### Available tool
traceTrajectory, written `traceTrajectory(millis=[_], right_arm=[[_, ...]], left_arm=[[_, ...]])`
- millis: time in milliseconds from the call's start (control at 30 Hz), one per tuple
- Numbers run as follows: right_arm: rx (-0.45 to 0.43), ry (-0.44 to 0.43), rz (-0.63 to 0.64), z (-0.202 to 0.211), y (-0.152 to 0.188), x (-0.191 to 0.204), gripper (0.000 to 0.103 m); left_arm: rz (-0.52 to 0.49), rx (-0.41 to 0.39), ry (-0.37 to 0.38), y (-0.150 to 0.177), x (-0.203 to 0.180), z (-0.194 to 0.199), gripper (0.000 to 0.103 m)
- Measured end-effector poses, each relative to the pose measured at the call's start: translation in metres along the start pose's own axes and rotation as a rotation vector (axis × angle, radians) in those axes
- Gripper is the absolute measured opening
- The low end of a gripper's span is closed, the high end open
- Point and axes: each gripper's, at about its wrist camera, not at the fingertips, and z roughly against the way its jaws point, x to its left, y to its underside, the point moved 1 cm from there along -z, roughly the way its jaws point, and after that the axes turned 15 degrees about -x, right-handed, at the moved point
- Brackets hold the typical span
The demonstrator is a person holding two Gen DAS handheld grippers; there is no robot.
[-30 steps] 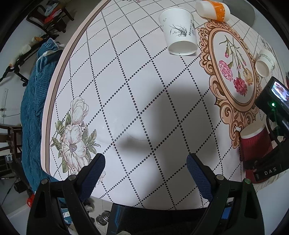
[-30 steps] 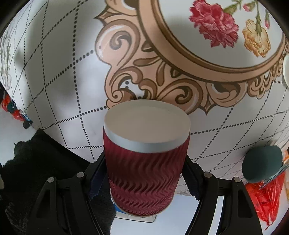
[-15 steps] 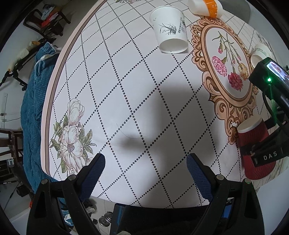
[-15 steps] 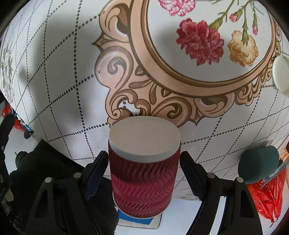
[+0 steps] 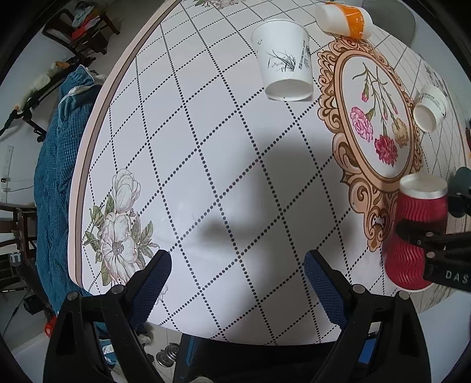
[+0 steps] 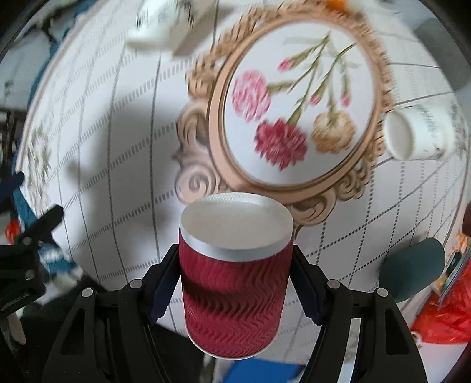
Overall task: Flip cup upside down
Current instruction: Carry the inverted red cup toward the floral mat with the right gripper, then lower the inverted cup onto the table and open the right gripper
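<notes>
A red ribbed paper cup (image 6: 234, 274) with a white base facing the camera sits between the fingers of my right gripper (image 6: 235, 277), which is shut on its sides. It is held near the table's front right edge, base end up, rim end toward me. The same cup (image 5: 418, 232) and the right gripper's finger (image 5: 418, 235) show at the right of the left wrist view. My left gripper (image 5: 237, 274) is open and empty above the patterned table (image 5: 206, 147).
A white paper cup (image 5: 284, 62) with a grass print lies on the table at the back. An orange and white bottle (image 5: 346, 16) lies behind it. A small white cup (image 5: 429, 107) lies at the right. A blue quilt (image 5: 56, 165) hangs at the left.
My right gripper closed onto the red cup and lifted it; its view swung up across the table with motion blur. The left gripper stayed open and shifted only slightly.
</notes>
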Motion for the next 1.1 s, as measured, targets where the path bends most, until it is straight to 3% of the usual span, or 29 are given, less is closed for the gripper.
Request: traceTrajectory(millis=[333, 533, 700, 1100], right_arm=[[-0.474, 0.035, -0.137, 0.044, 0.003, -0.004, 0.073], [-0.660, 0.073, -0.173, 0.036, 0.019, 0.014, 0.073], [-0.690, 0.098, -0.131, 0.038, 0.032, 0.026, 0.073], [-0.597, 0.032, -0.193, 0.039, 0.051, 0.018, 0.075]], left_arm=[[0.003, -0.001, -0.027, -0.022, -0.006, -0.003, 0.092], [-0.001, 0.007, -0.041, -0.022, -0.013, -0.009, 0.092], [-0.011, 0.013, -0.051, -0.016, -0.016, -0.010, 0.092], [0.001, -0.008, -0.059, -0.005, -0.019, 0.003, 0.092]])
